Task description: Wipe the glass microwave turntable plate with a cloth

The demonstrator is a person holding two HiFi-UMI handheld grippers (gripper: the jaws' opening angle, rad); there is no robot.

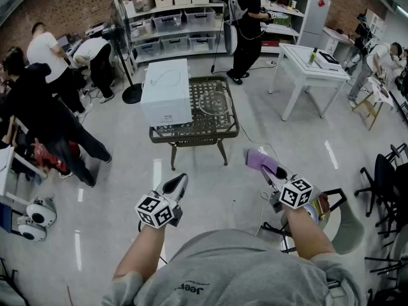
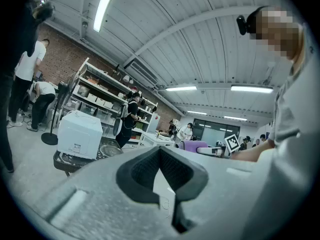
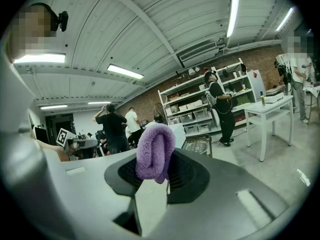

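A clear glass turntable plate (image 1: 215, 102) lies on the right half of a low dark lattice table (image 1: 224, 129), beside a white microwave (image 1: 166, 91). The plate also shows in the left gripper view (image 2: 111, 149) and, faintly, in the right gripper view (image 3: 197, 145). My right gripper (image 1: 261, 162) is shut on a folded purple cloth (image 1: 260, 160) that pokes out between its jaws (image 3: 155, 151). My left gripper (image 1: 176, 186) is shut with nothing in it (image 2: 161, 156). Both grippers hang well short of the table, over the floor.
Several people stand around: a group at the left (image 1: 38, 94), one by the shelves (image 1: 247, 27), others at the right. A standing fan (image 1: 124, 43) is left of the table. A white table (image 1: 307, 69) stands at the right, black chairs (image 1: 382, 177) further right.
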